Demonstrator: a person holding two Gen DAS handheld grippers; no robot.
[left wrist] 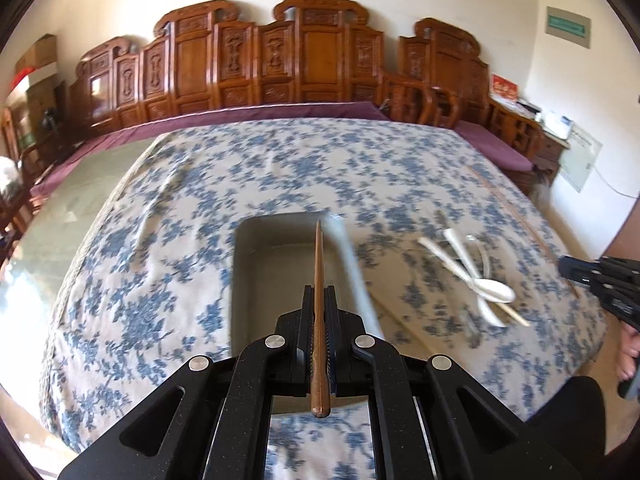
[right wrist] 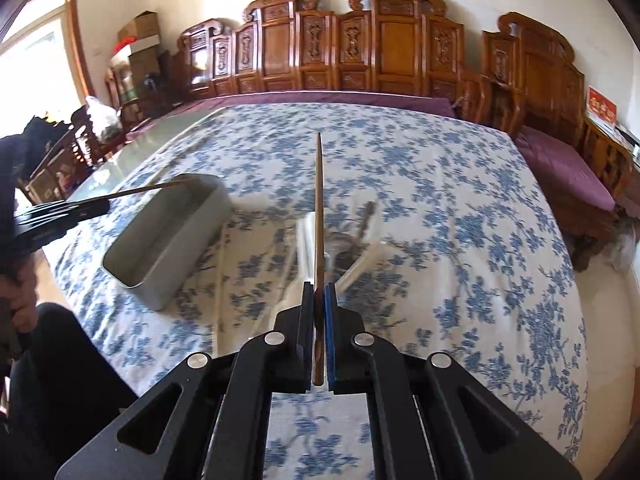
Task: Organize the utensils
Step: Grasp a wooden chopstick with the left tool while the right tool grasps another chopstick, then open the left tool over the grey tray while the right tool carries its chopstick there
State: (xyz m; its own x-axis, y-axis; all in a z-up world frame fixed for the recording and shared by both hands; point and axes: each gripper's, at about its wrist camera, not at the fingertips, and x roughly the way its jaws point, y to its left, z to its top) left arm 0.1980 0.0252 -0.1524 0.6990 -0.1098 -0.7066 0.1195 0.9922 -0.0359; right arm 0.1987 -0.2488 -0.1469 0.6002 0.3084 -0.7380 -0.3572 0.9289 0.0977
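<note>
Closest to me, my left gripper (left wrist: 319,300) is clamped on a brown chopstick (left wrist: 319,280), and my right gripper (right wrist: 319,300) is clamped on a second chopstick (right wrist: 318,216). Each stick runs straight out between the pads and far past the fingertips, so I hold both near the thick end with a long thin length unsupported. That is my main worry: a narrow, smooth stick pinched at one end can swivel or slide in the pads if its tip bumps anything, and I judge the likeliest bump to be the rim of the grey box (right wrist: 168,240) as I bring a stick in.

In the left view the stick's tip lies over the open box, just ahead of and below my fingertips. In the right view the box sits well to the left, apart from that stick.

A little further out, the white spoons (left wrist: 480,280) lie crossed in a loose pile on the floral cloth (left wrist: 180,220), right of the box; a swinging tip could scatter them. The carved wooden bench (right wrist: 360,48) stands beyond.
</note>
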